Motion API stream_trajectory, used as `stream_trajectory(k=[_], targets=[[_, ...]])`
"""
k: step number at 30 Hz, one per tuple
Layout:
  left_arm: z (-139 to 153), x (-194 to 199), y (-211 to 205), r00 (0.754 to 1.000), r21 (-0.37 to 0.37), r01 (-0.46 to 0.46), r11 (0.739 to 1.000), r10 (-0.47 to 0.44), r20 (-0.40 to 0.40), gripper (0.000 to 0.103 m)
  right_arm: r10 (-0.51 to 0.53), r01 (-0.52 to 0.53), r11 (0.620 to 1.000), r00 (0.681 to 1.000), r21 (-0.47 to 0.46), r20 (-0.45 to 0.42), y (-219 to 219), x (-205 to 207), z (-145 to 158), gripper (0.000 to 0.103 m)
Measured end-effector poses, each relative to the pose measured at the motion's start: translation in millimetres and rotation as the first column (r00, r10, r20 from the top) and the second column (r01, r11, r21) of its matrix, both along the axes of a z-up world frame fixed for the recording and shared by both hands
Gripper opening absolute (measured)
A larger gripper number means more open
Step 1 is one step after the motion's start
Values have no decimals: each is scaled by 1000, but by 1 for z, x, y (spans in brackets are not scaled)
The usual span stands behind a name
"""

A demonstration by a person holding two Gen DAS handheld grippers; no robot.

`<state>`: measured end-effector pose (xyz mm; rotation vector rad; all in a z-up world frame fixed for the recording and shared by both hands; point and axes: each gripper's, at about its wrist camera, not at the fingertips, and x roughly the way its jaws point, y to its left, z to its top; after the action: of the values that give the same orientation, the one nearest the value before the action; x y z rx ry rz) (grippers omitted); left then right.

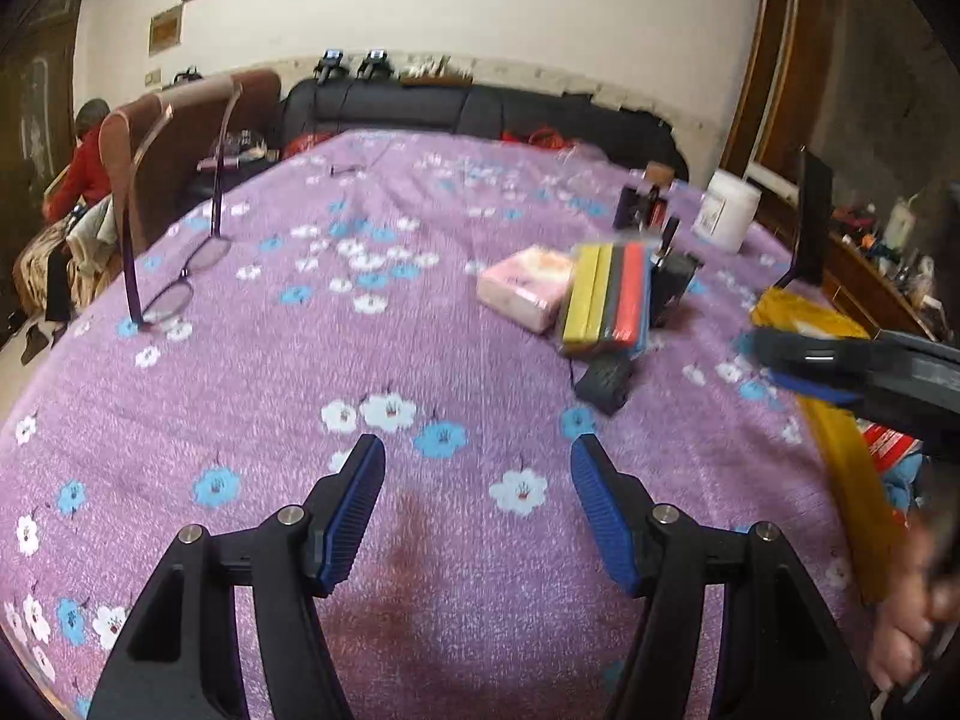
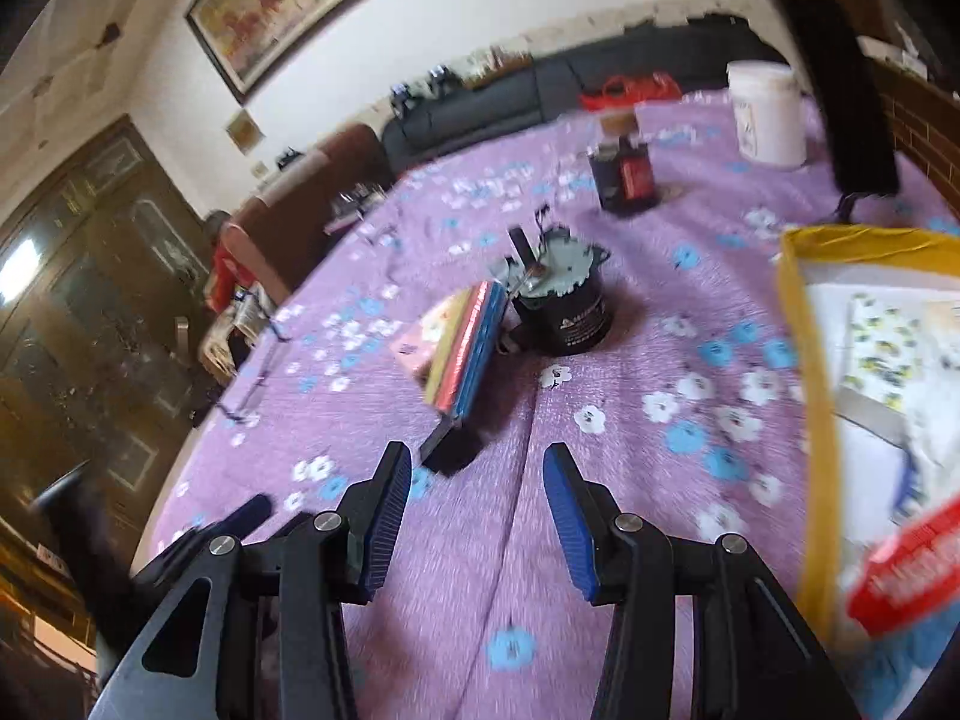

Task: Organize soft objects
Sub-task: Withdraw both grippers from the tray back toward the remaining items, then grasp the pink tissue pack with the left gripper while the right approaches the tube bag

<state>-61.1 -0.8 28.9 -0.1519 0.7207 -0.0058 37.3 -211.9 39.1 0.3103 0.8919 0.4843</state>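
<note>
Inside yellow-rimmed box [image 2: 807,360]: patterned packets [image 2: 882,354].

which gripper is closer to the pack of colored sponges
Right, though only slightly. The right gripper is open just short of the sponge pack, nearly in line with it. The left gripper, also open, sits farther back, the pack ahead to its right.

A purple flowered cloth [image 1: 420,324] covers the table. Folded-open eyeglasses [image 1: 180,276] stand near its left edge. Toward the far right corner stand a white tub [image 1: 729,210] and, just beside it, a small dark bottle with a red label [image 2: 627,171]. A black cylindrical motor [image 2: 567,306] sits mid-table. Beyond the far edge runs a dark sofa [image 1: 480,111], below a framed picture [image 2: 288,6].
</note>
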Motion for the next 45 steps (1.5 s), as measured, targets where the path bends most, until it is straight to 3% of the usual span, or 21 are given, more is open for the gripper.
stream_trajectory(k=[11,12,13,15,19,21,26,29,31,33,36,39,45], targets=[[-1,-3,-4,997,-30,73,997,-73,3,64,6,-7,1000,997,-11,-76,43,68,-27,50],[-1,-3,-4,997,-35,76,997,-76,2,64,15,-16,1000,997,-14,-71,46,69,-28,31],[-1,-3,-4,997,-39,77,996,-77,-1,64,25,-26,999,998,-20,-64,49,69,-29,23],[-2,-2,-3,997,-47,79,996,-79,-14,64,17,-18,999,999,-30,-43,47,63,-24,22],[-5,1,-1,996,-70,80,994,-83,-39,64,26,-24,999,999,39,-28,25,30,-10,20],[-4,0,0,996,-77,76,994,-79,-41,64,68,-58,991,995,123,-79,7,7,-8,20],[-3,6,-3,994,-65,93,994,-96,-57,64,134,-105,977,979,185,-151,-22,-36,-17,20],[2,17,-10,992,10,104,995,-103,-76,65,181,-139,973,955,186,-234,-31,-48,-29,23],[11,26,-12,991,29,116,993,-114,-68,80,152,-134,987,960,94,-233,-30,-53,-28,32],[22,37,-13,992,65,124,990,-121,-42,84,85,-93,995,975,-29,-205,-33,-58,-23,60],[33,60,-15,990,130,139,982,-136,-32,89,36,-45,995,994,-84,-99,-38,-66,-9,60],[32,86,-15,990,171,138,976,-133,-42,89,17,-19,998,1000,-65,-26,-43,-72,3,63],[17,142,-24,975,184,208,961,-189,-116,89,-2,3,999,1000,-34,28,-51,-71,9,67]])
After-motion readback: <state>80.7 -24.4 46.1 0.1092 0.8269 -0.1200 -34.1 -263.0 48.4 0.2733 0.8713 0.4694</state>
